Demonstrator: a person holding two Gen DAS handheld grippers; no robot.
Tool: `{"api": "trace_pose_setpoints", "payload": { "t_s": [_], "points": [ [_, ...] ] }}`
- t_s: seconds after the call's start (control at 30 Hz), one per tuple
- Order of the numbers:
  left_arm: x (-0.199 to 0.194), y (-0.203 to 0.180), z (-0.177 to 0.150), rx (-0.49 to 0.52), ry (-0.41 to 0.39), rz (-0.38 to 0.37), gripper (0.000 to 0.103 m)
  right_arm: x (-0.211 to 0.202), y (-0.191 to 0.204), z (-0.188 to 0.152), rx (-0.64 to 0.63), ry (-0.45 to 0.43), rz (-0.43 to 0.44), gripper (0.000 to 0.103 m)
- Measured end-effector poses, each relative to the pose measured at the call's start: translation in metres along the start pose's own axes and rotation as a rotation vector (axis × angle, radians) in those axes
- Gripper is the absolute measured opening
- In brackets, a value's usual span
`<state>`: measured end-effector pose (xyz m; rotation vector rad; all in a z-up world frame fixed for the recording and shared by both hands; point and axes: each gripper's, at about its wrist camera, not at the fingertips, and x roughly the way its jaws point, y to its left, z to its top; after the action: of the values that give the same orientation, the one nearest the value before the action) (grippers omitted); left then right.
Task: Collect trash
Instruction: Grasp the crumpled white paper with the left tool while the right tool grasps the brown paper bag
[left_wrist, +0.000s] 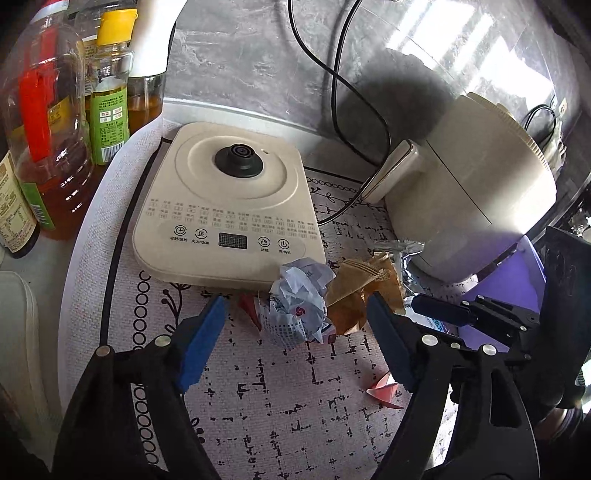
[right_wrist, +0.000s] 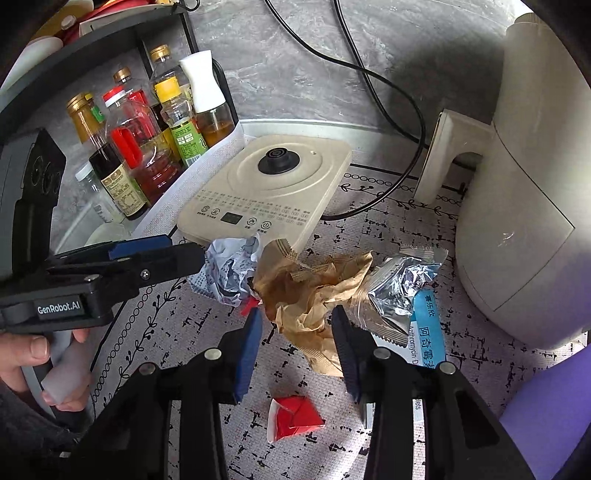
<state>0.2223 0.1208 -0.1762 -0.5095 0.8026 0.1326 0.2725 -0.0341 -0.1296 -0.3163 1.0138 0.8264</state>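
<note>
Surface: your patterned grey mat (left_wrist: 258, 398) covers it, with a grey marbled wall behind at the top of both views.
Air fryer: the cream air fryer (left_wrist: 469, 192) fills the right side of your left view, standing on the mat, its handle pointing toward frame centre.
Kettle base: the cream kettle base (left_wrist: 229, 206) lies flat at centre, with a black cable (left_wrist: 354, 107) curling down the wall behind it.
Bottles: oil and sauce bottles (right_wrist: 147, 147) crowd the upper left of your right view, under a dark shelf.
Purple bin: a purple bin (right_wrist: 546, 413) shows at the lower right edge.
Brown paper: the crumpled brown paper (right_wrist: 310, 295) lies at centre, just in front of the kettle base.
White-blue wrapper: this crumpled wrapper (left_wrist: 295, 310) touches the brown paper on its left side.
Foil packet: the silver foil packet (right_wrist: 399, 291) lies to the right of the brown paper, over a blue medicine box (right_wrist: 428, 332).
Red scrap: a small red paper scrap (right_wrist: 295, 417) lies alone at lower centre.
Left hand-held gripper: your left hand-held gripper (left_wrist: 295, 347) has its jaws apart, straddling the white-blue wrapper without pressing it.
Right hand-held gripper: your right hand-held gripper (right_wrist: 299, 350) has its jaws partly spread, the brown paper's lower end between them; you cannot tell whether the pads press it.
</note>
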Motion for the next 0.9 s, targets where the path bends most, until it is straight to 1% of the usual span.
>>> {"api": "trace_pose_setpoints", "payload": {
  "t_s": [0.13, 0.17, 0.2, 0.3, 0.37, 0.4, 0.43, 0.47, 0.5, 0.6, 0.77, 0.9],
  "points": [
    [0.016, 0.004, 0.001, -0.009, 0.038, -0.003, 0.072, 0.013, -0.003, 0.002, 0.002, 0.031, 0.018, 0.032],
    [0.019, 0.004, 0.0, -0.011, 0.046, -0.003, 0.07, 0.016, -0.004, 0.002, 0.004, 0.039, 0.024, 0.028],
    [0.022, 0.005, -0.001, -0.013, 0.052, -0.001, 0.068, 0.018, -0.005, 0.001, 0.007, 0.046, 0.03, 0.026],
    [0.024, 0.005, -0.001, -0.019, 0.055, 0.001, 0.066, 0.02, -0.007, -0.002, 0.012, 0.05, 0.038, 0.021],
    [0.027, 0.004, -0.001, -0.02, 0.061, -0.004, 0.06, 0.019, -0.008, -0.002, 0.014, 0.047, 0.041, 0.019],
    [0.028, 0.004, -0.001, -0.018, 0.066, -0.008, 0.052, 0.018, -0.008, -0.003, 0.017, 0.045, 0.04, 0.019],
    [0.029, 0.002, -0.001, -0.013, 0.072, -0.009, 0.037, 0.016, -0.009, -0.002, 0.02, 0.041, 0.038, 0.019],
    [0.029, 0.001, -0.001, -0.01, 0.081, -0.008, 0.033, 0.014, -0.01, -0.003, 0.022, 0.036, 0.037, 0.018],
    [0.027, 0.0, 0.0, -0.012, 0.079, -0.003, 0.031, 0.011, -0.01, -0.003, 0.025, 0.03, 0.034, 0.018],
    [0.009, -0.002, 0.004, -0.013, 0.036, 0.012, 0.029, -0.003, -0.011, -0.003, 0.036, -0.003, 0.03, 0.018],
    [-0.029, -0.011, 0.006, 0.019, -0.042, 0.058, 0.029, -0.032, -0.011, -0.007, 0.052, -0.07, 0.03, 0.018],
    [-0.06, -0.019, 0.002, 0.026, -0.089, 0.055, 0.029, -0.056, -0.011, -0.015, 0.062, -0.11, 0.033, 0.018]
  ]
}}
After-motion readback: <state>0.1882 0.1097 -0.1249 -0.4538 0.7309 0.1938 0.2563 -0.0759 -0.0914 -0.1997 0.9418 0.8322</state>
